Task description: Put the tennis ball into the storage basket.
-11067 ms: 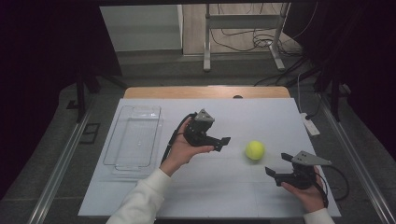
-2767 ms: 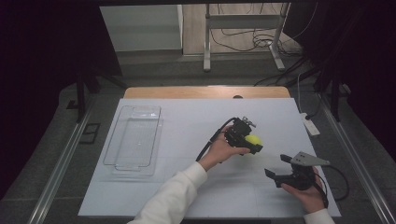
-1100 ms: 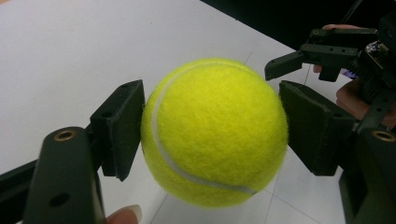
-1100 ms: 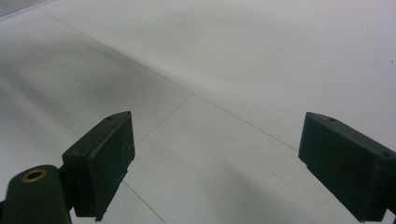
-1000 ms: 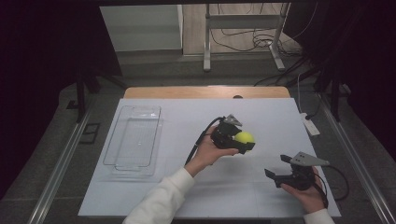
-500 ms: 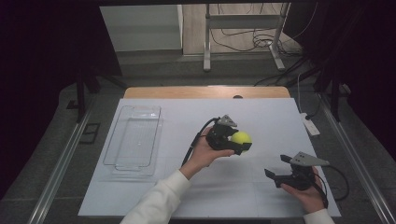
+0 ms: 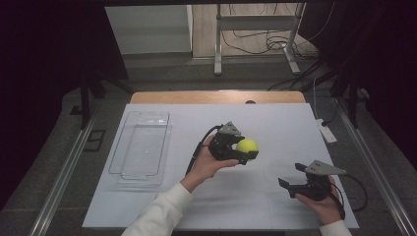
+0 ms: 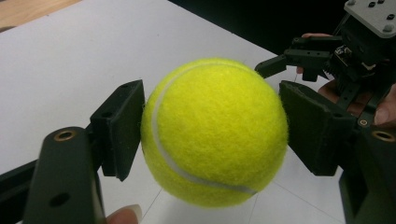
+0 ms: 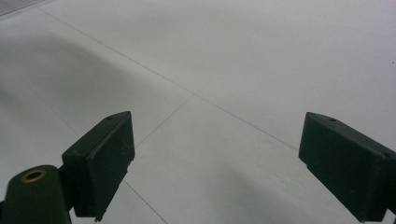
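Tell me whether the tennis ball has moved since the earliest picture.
Yes. The tennis ball, clamped in the left gripper, is now off the table and closer to the clear tray than before.

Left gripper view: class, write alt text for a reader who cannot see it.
A yellow tennis ball is clamped between the two black jaws of the left hand-held gripper, above a white table. Beyond it, a hand holds the right hand-held gripper.

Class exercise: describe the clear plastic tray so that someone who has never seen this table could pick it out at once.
Start at the white table and look to its left half. The clear plastic tray lies there, a long rectangle set apart from both grippers. It is see-through and holds nothing, unlike the yellow tennis ball.
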`<state>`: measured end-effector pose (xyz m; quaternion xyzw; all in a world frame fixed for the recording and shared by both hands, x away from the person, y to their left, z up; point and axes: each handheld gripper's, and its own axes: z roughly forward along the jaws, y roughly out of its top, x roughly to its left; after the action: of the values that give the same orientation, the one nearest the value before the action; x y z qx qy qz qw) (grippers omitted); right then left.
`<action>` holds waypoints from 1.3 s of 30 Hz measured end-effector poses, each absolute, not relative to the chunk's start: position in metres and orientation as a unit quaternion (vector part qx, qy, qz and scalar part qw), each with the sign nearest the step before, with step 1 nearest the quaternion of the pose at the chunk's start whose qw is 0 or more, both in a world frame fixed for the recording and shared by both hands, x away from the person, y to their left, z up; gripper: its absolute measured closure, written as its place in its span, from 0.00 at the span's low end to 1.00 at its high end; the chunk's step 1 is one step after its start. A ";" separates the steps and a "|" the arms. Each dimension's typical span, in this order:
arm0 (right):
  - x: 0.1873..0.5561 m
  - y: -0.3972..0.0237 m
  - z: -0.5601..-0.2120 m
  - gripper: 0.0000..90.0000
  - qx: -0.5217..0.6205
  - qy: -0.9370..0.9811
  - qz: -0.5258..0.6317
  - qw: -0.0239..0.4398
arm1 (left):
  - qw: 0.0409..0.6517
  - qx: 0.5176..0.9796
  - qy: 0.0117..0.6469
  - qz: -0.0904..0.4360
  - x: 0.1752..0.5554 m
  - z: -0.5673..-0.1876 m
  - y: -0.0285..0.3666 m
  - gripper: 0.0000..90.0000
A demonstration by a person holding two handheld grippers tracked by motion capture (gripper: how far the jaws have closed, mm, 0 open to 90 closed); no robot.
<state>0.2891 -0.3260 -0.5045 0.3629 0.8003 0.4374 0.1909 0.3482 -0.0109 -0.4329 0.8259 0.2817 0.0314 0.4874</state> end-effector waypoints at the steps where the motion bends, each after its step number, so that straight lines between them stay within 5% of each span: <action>1: 0.289 -0.326 -0.504 0.12 0.363 0.800 0.437 0.191 | 0.488 0.825 0.282 0.032 0.348 -0.433 -0.010 0.31; 39: 0.286 -0.324 -0.503 0.12 0.366 0.798 0.433 0.204 | 0.508 0.807 0.298 0.054 0.342 -0.427 0.032 0.31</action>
<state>0.2858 -0.3243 -0.5030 0.3658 0.7983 0.4327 0.2042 0.3425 0.0318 -0.4275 0.8065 0.2981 0.0542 0.5076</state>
